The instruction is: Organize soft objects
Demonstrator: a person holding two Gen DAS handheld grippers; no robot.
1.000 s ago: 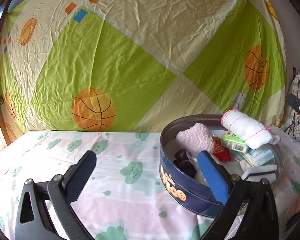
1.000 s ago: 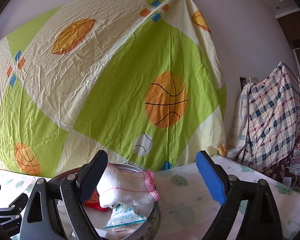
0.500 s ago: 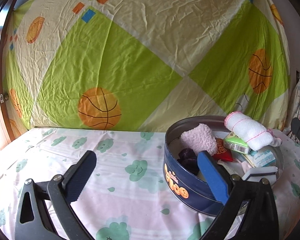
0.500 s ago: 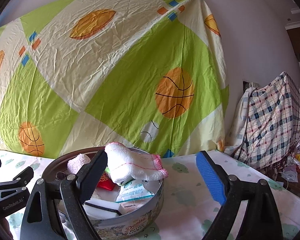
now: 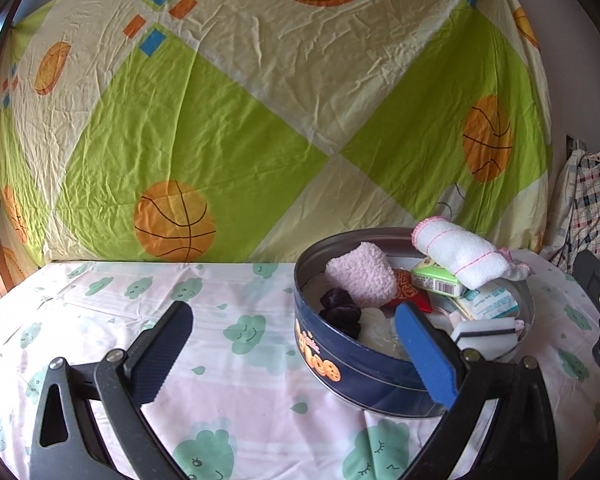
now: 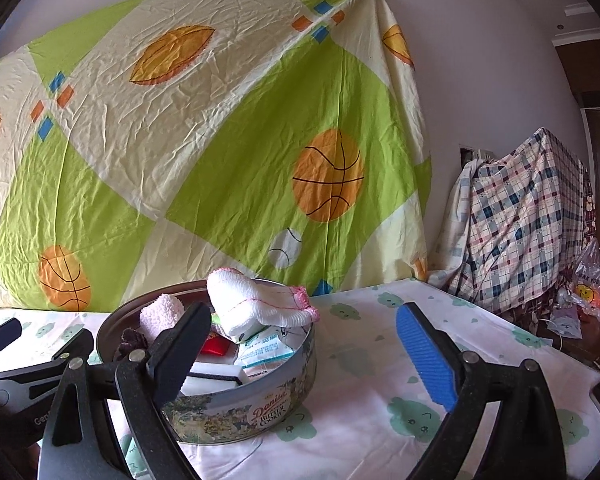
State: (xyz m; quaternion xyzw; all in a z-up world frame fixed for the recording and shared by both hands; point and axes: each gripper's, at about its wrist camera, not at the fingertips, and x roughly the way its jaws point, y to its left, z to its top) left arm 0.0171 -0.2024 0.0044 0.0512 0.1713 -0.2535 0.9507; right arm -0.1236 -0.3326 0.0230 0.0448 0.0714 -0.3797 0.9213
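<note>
Right wrist view: gripper [image 6: 300, 356] finger hides part of the tin [image 6: 236, 408].

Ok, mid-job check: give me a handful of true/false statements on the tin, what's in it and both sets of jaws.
1. The left gripper holds nothing, its jaws wide apart. True.
2. The rolled white towel lies flat on the tablecloth beside the tin. False: it sits on top of the items in the cookie tin, jutting over the far rim.
3. A pink fluffy cloth is inside the tin. True.
4. The right gripper is clamped on the white towel. False: its jaws are open and empty, the towel lying beyond them.
5. The tin has its lid on. False: it is open, its contents showing.
</note>
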